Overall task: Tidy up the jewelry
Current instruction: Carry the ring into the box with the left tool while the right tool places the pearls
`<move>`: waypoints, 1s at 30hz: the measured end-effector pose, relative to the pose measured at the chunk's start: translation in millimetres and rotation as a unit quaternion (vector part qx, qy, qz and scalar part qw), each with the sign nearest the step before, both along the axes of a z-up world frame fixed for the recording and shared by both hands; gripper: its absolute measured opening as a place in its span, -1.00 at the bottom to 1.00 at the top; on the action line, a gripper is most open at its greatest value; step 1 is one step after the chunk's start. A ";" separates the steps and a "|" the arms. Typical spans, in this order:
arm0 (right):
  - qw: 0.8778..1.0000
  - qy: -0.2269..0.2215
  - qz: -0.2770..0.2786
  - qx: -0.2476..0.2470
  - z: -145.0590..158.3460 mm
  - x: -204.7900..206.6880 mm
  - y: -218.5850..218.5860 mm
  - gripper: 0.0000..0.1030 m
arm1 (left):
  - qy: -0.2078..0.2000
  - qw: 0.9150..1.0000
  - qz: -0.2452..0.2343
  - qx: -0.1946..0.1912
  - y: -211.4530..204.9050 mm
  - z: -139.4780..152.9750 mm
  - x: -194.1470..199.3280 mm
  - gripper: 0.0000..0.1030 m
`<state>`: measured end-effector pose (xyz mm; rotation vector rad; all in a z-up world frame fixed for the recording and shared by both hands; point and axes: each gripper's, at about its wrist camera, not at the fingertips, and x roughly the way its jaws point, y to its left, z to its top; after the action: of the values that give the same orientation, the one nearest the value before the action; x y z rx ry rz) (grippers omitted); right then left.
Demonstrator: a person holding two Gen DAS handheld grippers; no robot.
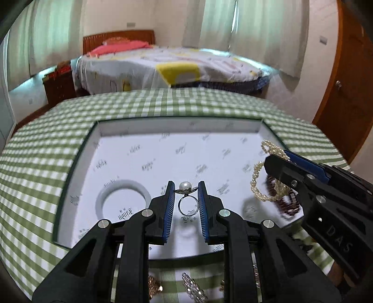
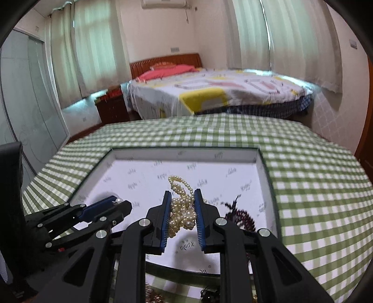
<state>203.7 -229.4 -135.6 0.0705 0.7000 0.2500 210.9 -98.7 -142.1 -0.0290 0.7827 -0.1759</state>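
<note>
Clamping a pearl ring point(image 1: 185, 198) in my left jaws and pearl strands point(image 2: 181, 209) in my right — "DAS" point(image 1: 338, 240) reads on the right gripper point(image 2: 180, 215).

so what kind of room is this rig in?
Almost certainly a home bedroom: a made bed with a wooden headboard, curtains over the windows, and a wall air conditioner above. Work happens on a gingham-covered table.

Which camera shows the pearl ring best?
The left wrist camera. There the ring sits in the middle between the left gripper fingers, showing band and pearl. The right wrist camera shows only its pearl peeking from that gripper at the left.
</note>
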 end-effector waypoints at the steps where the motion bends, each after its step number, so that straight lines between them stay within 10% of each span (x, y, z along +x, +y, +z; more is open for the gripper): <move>1: 1.000 0.010 0.001 -0.002 -6.1 3.2 0.0 -0.60 | 0.007 1.000 0.000 -0.001 0.3 -3.9 2.9 -0.61; 12: 0.998 0.070 0.005 -0.008 -33.6 17.6 0.3 -0.58 | 0.052 0.999 -0.009 -0.004 -5.1 -24.0 24.0 -0.60; 30: 0.999 0.033 -0.017 0.003 -11.5 -1.1 -14.6 -0.16 | 0.011 1.000 -0.002 -0.014 6.7 0.3 10.1 0.29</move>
<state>202.6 -244.0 -147.1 0.0973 0.7631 0.2172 221.0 -92.0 -141.8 -0.0563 0.8024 -0.1904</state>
